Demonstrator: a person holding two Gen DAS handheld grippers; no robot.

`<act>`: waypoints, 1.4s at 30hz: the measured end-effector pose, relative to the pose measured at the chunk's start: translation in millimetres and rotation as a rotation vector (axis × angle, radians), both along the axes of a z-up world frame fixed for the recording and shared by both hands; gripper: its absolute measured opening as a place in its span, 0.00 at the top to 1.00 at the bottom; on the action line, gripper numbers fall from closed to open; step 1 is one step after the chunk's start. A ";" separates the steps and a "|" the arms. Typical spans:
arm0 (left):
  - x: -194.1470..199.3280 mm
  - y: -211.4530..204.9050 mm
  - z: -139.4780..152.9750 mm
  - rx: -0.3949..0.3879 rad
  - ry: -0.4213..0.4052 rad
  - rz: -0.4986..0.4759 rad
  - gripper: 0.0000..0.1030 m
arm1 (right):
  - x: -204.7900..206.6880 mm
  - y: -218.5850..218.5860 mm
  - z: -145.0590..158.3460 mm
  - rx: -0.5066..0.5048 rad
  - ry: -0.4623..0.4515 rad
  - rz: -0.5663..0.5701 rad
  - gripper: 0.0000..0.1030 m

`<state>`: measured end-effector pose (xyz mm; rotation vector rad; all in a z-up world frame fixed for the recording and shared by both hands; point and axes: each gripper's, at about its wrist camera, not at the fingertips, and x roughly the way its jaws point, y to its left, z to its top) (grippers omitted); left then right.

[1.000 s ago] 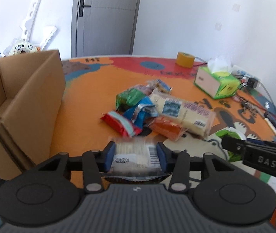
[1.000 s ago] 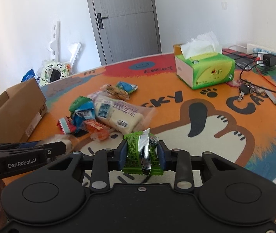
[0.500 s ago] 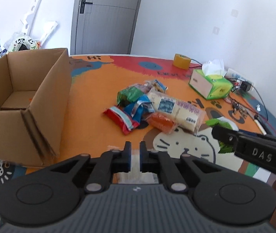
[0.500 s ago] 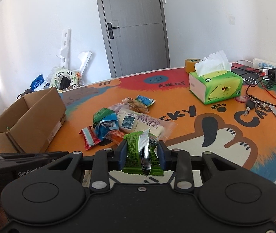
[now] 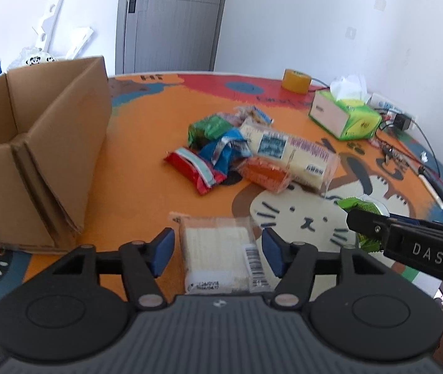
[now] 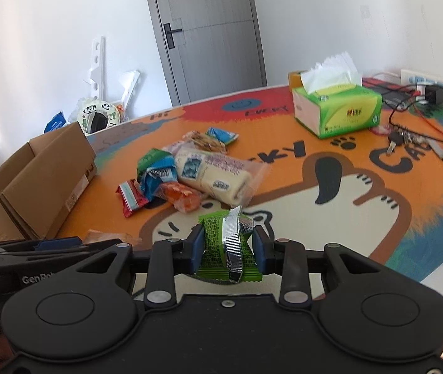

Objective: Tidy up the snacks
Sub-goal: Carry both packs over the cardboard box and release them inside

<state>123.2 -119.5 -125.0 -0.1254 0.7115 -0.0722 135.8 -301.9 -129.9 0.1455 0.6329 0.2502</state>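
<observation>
A clear packet of white crackers [image 5: 218, 258] lies on the mat between the blue pads of my left gripper [image 5: 218, 244]. Its jaws are opening, and a gap shows on each side of the packet. My right gripper [image 6: 227, 246] is shut on a green snack packet [image 6: 218, 237] with a silver seam, held just above the mat. From the left wrist view that gripper [image 5: 362, 221] reaches in from the right. A pile of snacks [image 5: 252, 155] [image 6: 190, 174] sits mid-table. An open cardboard box [image 5: 34, 162] [image 6: 34, 180] stands to the left.
A green tissue box [image 6: 337, 109], a tape roll [image 5: 296, 80], keys [image 6: 393, 143] and cables lie at the far right of the round table. The table's edge [image 6: 424, 277] runs close on the right. A grey door [image 6: 209, 31] is behind.
My left gripper held the cracker packet a second ago, then let it slip and shut with nothing between its pads; now it stands open around the packet. The right gripper kept its green packet.
</observation>
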 end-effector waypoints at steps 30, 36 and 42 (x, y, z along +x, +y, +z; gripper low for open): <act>-34.7 35.2 64.9 0.043 -0.244 0.079 0.56 | 0.9 53.2 35.3 0.054 -0.087 0.093 0.67; -39.3 60.5 80.9 0.040 -0.289 0.112 0.56 | 4.9 74.8 54.8 0.068 -0.135 0.130 0.67; -36.8 89.6 95.0 0.043 -0.333 0.155 0.56 | 14.0 100.5 69.9 0.084 -0.165 0.169 0.67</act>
